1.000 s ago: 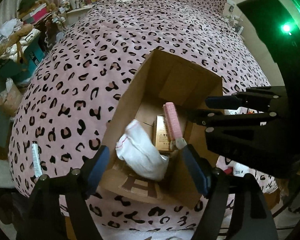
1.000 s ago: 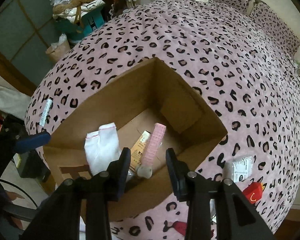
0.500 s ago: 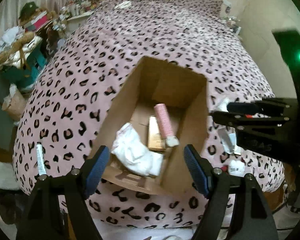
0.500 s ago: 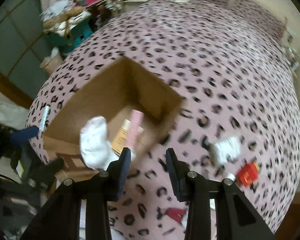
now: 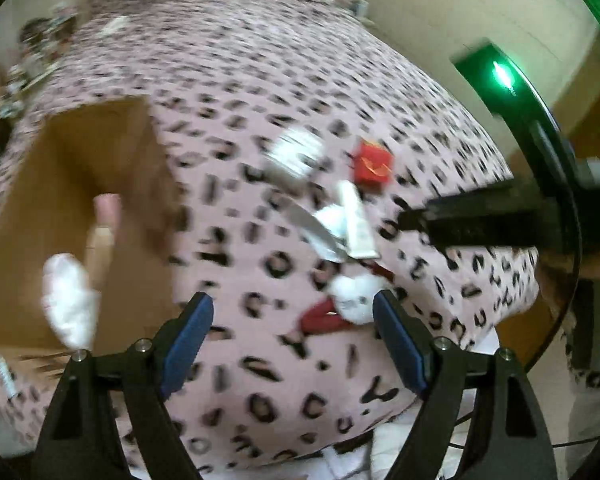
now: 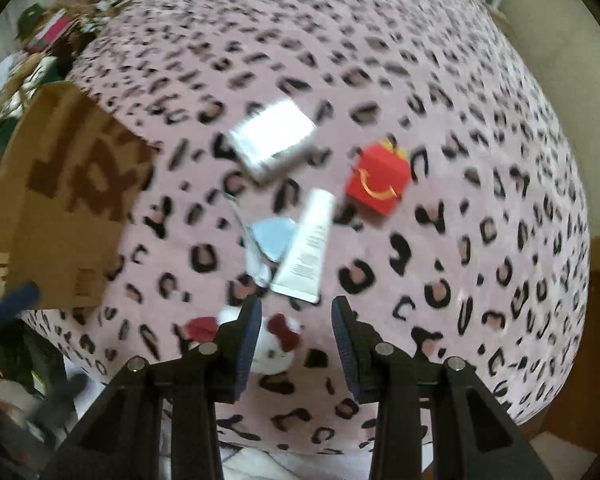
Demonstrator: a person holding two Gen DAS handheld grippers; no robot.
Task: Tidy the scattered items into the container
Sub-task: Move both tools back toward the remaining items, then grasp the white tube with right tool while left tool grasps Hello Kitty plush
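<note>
The cardboard box (image 5: 72, 168) stands on the pink leopard bedspread (image 6: 460, 120), at the left in both views (image 6: 60, 200). Inside it I see a white sock (image 5: 70, 300) and a pink tube (image 5: 107, 208). Scattered right of the box lie a silver packet (image 6: 274, 140), a red toy box (image 6: 378, 180), a white tube (image 6: 308, 244), a pale blue pouch (image 6: 272, 236) and a white plush with a red bow (image 6: 276, 344). My left gripper (image 5: 292, 344) is open and empty above the bedspread. My right gripper (image 6: 294, 340) is open and empty just above the plush.
The bed's front edge runs just below both grippers. Cluttered shelves and bags (image 6: 32, 52) stand beyond the bed's far left side. A wall (image 5: 440, 20) lies to the right. The right gripper's black body (image 5: 500, 216) shows at the right of the left wrist view.
Both grippers have swung right, away from the box and toward the scattered items. The pink tube now lies in the box, out of the right gripper. The views are motion-blurred.
</note>
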